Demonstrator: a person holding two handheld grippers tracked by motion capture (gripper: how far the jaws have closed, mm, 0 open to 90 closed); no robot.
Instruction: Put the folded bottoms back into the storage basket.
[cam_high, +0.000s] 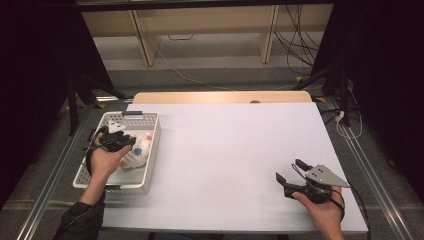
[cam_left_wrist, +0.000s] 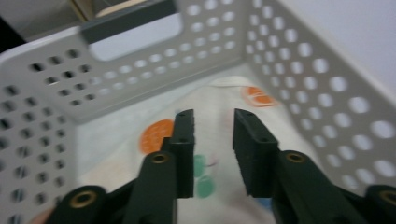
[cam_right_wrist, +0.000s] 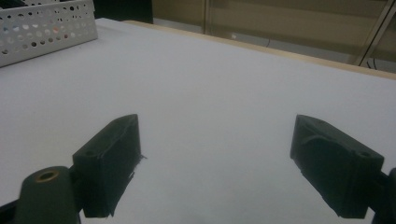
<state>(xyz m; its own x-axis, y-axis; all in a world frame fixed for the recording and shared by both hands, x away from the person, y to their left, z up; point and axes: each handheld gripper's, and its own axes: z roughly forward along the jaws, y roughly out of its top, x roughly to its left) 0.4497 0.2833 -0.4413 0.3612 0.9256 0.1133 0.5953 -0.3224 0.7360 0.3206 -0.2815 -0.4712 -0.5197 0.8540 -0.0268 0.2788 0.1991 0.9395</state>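
With the left gripper (cam_left_wrist: 213, 154) hanging slightly parted and empty over the printed cloth (cam_left_wrist: 224, 100) lying in the perforated basket (cam_high: 150, 165) at the tabletop's left, and the right gripper (cam_high: 291, 175) wide open, it should lift straight clear without snagging.

Both grippers are black, with blocky jaws and brass-coloured pivot screws; the right gripper (cam_high: 292, 176) carries a grey three-cornered plate, and the person's left arm wears a dark sleeve (cam_high: 80, 220).

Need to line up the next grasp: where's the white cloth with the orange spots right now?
In the high view it lies inside the white perforated basket at the table's left, the spotted cloth directly under the left gripper.
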